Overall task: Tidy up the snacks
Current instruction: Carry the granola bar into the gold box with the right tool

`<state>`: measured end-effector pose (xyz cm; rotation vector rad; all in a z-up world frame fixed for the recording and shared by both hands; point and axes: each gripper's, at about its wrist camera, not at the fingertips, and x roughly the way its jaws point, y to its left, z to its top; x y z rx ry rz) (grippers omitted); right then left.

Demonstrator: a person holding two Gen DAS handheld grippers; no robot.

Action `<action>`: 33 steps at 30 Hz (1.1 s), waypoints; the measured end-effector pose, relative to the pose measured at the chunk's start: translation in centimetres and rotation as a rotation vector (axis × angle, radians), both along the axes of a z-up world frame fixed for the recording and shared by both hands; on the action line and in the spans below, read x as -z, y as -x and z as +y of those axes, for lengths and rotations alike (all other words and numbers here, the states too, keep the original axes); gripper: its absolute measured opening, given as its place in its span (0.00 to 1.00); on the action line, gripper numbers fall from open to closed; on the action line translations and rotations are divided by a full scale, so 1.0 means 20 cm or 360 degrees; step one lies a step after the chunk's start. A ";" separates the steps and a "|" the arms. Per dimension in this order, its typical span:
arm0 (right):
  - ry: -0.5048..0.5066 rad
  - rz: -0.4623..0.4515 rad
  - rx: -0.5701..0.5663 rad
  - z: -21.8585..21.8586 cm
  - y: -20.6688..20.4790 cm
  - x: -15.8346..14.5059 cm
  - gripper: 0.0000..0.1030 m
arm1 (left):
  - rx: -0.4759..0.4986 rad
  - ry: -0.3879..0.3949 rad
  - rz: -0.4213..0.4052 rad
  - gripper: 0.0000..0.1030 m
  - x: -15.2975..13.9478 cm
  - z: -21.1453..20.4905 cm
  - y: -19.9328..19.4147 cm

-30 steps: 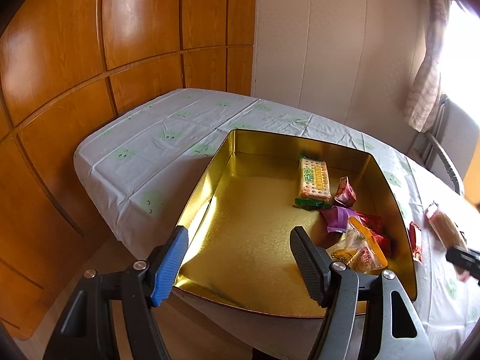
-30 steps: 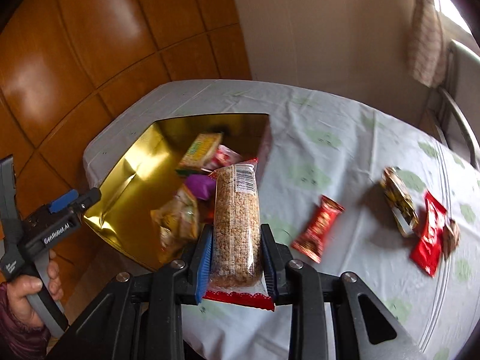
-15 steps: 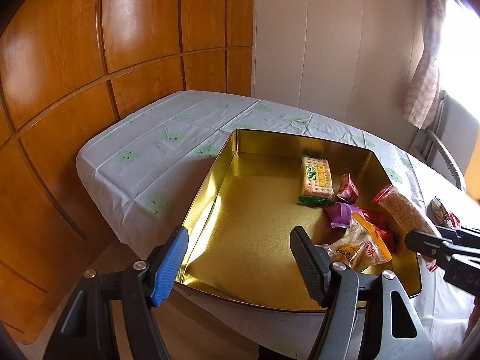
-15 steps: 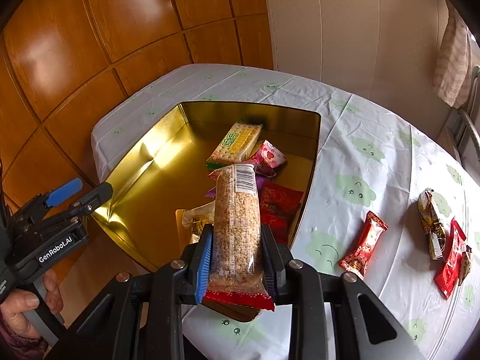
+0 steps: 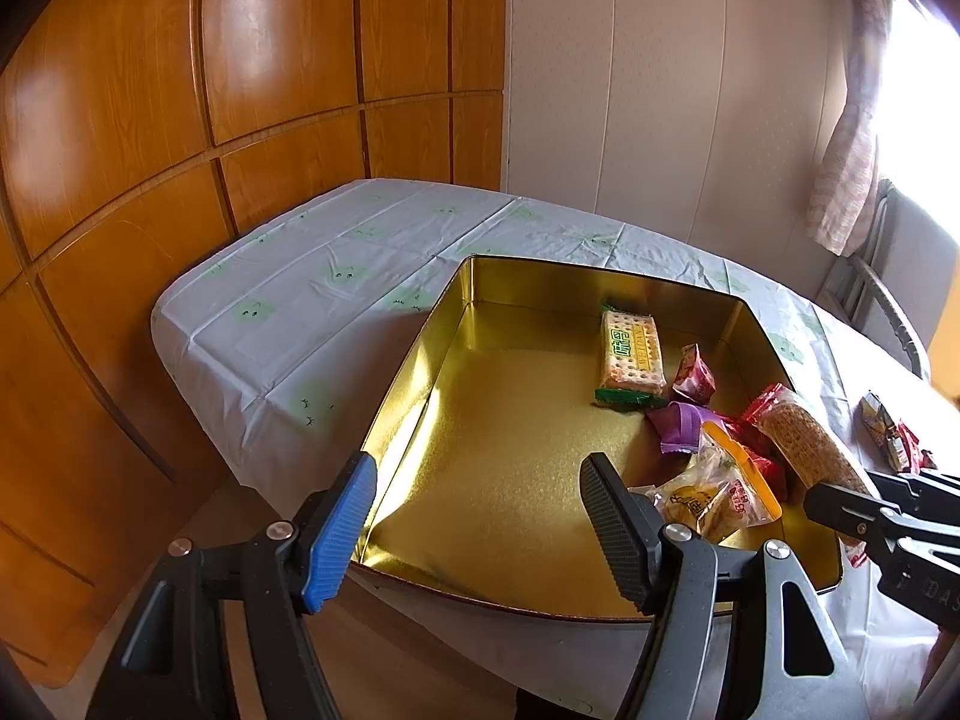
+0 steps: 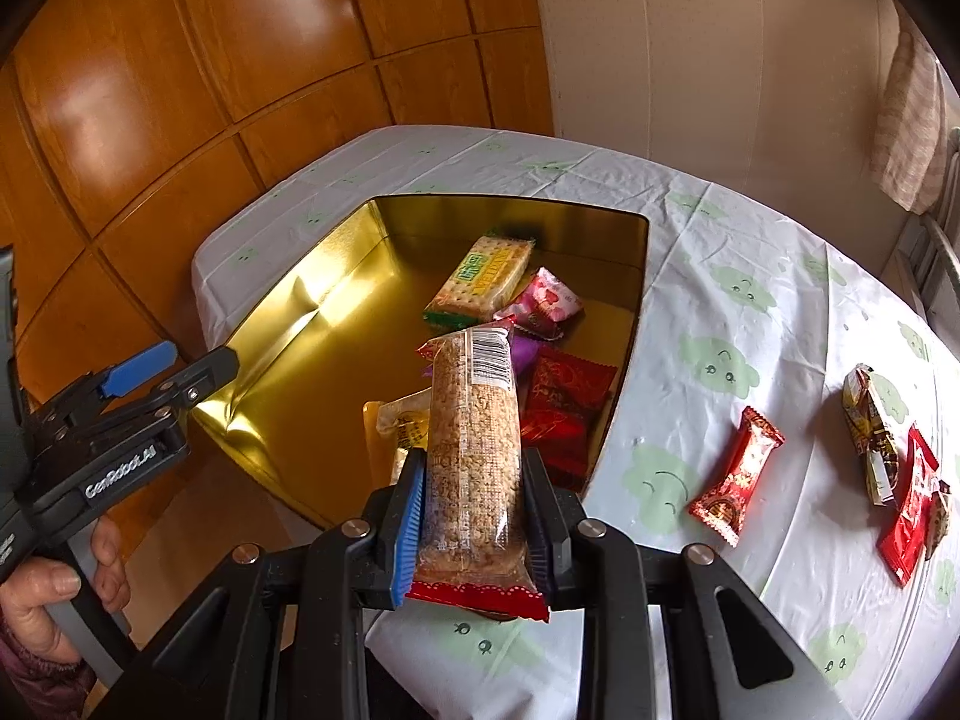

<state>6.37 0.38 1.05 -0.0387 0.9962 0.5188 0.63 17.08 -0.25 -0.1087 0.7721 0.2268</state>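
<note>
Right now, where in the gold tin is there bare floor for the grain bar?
The gold tin is bare on its side nearest the wood panelling, from the cracker pack down to the near rim. The side nearest the loose table snacks is crowded with wrappers.

Both wrist views look steeply down, close over the shared gold tin (image 5: 540, 276) (image 6: 636, 300).

A long clear-wrapped grain bar (image 6: 474, 450) with red ends is held lengthwise over the gold tin's (image 6: 336, 276) near right corner, above the cracker pack (image 6: 480, 279) and red packets (image 6: 558, 408) inside.
</note>
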 end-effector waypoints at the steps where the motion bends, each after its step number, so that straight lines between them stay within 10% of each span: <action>1: 0.0003 0.0001 -0.0015 0.01 0.00 0.00 0.29 | -0.0001 0.0000 -0.0001 0.69 0.00 0.00 0.00; 33: 0.0213 0.0038 0.0002 0.06 -0.12 0.18 0.20 | 0.0014 0.0018 0.0015 0.69 0.01 0.01 0.00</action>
